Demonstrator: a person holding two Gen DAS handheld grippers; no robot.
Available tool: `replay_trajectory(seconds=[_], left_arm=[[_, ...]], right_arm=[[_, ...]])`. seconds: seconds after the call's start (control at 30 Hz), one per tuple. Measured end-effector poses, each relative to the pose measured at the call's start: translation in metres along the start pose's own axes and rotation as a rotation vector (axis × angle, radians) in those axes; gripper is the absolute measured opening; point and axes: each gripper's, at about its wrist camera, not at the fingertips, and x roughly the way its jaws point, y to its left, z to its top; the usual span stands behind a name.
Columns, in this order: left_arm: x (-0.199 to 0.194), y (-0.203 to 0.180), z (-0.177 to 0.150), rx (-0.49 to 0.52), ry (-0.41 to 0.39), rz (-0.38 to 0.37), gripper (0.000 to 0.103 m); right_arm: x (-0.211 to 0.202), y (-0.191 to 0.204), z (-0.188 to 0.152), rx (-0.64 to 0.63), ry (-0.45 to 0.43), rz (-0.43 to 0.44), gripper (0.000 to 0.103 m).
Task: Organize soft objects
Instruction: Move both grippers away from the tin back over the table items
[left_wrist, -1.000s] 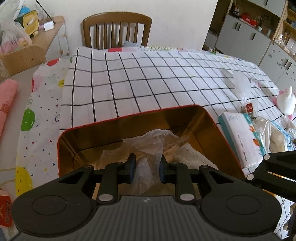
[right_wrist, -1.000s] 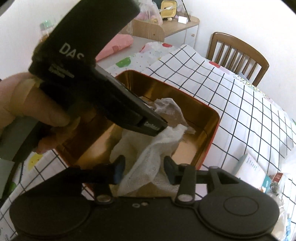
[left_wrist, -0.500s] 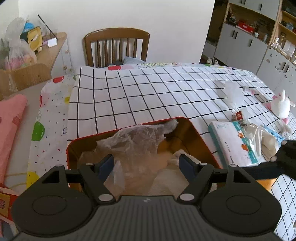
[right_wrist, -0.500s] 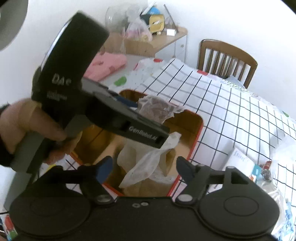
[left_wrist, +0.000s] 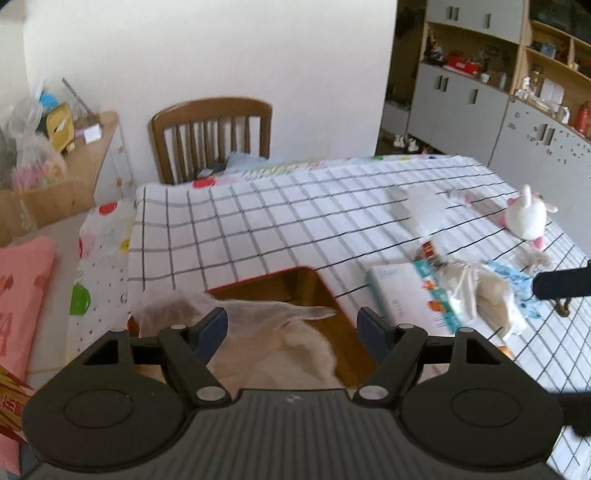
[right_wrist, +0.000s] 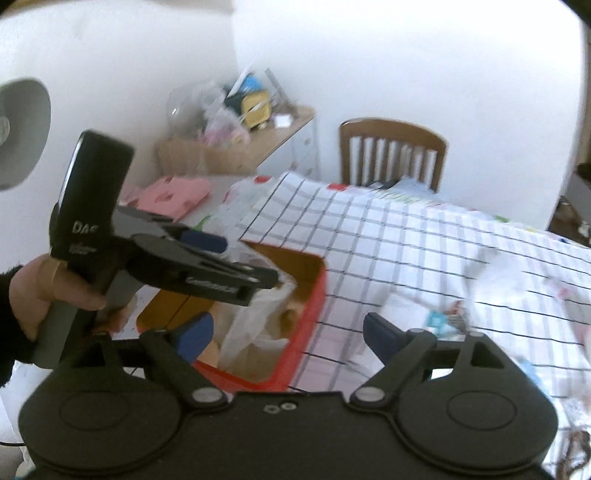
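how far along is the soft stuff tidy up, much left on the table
Partly done. A clear plastic bag and a white cloth already sit in the red tin. Nothing is in hand: the left gripper and right gripper are both open and empty above it. Left on the checked tablecloth: the white plush bunny, a tissue pack and a bagged bundle.

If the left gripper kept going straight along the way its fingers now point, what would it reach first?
Most likely the crumpled plastic bag lying in the red-rimmed box, directly ahead of the open left gripper. Depth is hard to judge through the fisheye, so the gap is uncertain.
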Motion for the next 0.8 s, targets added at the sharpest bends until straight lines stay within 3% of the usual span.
replay_trajectory(seconds=[0.27, 0.6, 0.8], left_arm=[[-0.008, -0.040, 0.007, 0.033, -0.022, -0.095, 0.080], [-0.004, -0.094, 0.016, 0.073, -0.029, -0.208, 0.085], [0.014, -0.120, 0.017, 0.059, -0.019, -0.236, 0.094]], right_arm=[[-0.055, -0.033, -0.022, 0.092, -0.087, -0.137, 0.093], [-0.105, -0.085, -0.066, 0.216, -0.119, -0.307, 0.097], [-0.121, -0.119, -0.088, 0.260, -0.113, -0.390, 0.098]])
